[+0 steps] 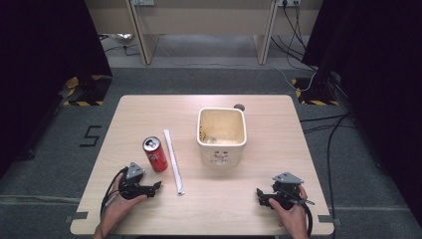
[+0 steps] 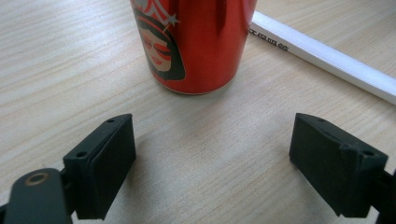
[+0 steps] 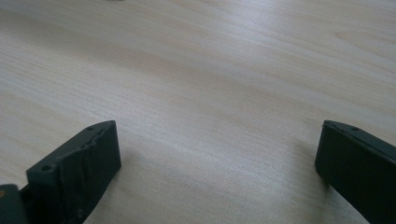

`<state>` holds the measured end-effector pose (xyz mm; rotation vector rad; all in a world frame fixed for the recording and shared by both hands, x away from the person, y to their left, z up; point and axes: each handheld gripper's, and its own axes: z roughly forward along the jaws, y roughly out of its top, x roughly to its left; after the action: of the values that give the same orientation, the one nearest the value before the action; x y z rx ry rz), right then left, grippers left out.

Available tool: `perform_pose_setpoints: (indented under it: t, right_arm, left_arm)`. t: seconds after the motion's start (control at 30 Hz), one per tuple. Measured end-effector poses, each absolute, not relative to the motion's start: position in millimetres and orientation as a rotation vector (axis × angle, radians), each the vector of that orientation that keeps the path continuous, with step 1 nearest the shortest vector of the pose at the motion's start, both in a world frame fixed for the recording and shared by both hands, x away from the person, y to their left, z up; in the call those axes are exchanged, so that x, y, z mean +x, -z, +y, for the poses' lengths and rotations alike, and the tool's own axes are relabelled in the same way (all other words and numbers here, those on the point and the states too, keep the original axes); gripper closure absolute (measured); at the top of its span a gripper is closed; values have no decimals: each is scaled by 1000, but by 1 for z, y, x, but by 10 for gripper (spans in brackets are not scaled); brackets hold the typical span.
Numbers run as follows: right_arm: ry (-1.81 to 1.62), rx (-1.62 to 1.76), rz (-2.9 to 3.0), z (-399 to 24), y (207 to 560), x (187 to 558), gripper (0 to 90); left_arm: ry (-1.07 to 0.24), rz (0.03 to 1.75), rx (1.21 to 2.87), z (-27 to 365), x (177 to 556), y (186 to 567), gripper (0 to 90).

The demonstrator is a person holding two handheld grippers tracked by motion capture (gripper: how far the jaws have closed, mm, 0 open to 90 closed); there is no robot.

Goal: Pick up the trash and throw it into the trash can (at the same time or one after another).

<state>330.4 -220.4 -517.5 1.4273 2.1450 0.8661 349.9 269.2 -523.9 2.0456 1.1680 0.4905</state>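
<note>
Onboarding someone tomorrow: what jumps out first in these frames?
Probably the red can, standing upright left of centre on the wooden table, directly ahead of the open left hand-held gripper. Next, the cream square bin in the middle, and the long white stick lying between can and bin. The right hand-held gripper rests open near the front right corner, facing bare wood.

Left gripper [image 1: 158,186] and right gripper [image 1: 259,192]: black bodies, grey three-cornered top plates, trailing black cables; blocky black jaws with small screw holes; bare forearms.
</note>
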Motion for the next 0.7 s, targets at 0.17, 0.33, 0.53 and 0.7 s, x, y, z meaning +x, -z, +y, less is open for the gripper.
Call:
perform_pose_setpoints:
  t: [0.17,0.33,0.53,0.7]
  right_arm:
    - [-867,1421,2149,-221,518,330,4]
    - [-871,1415,2155,-221,518,331,4]
    - [-873,1410,2159,-222,518,331,4]
    - [-873,1403,2161,-222,518,331,3]
  left_arm:
    - [-491,1168,2046,269,350,524,137]
    - [-490,1168,2046,269,350,524,137]
    - [-484,1167,2042,270,351,524,141]
    - [-484,1158,2046,270,352,523,159]
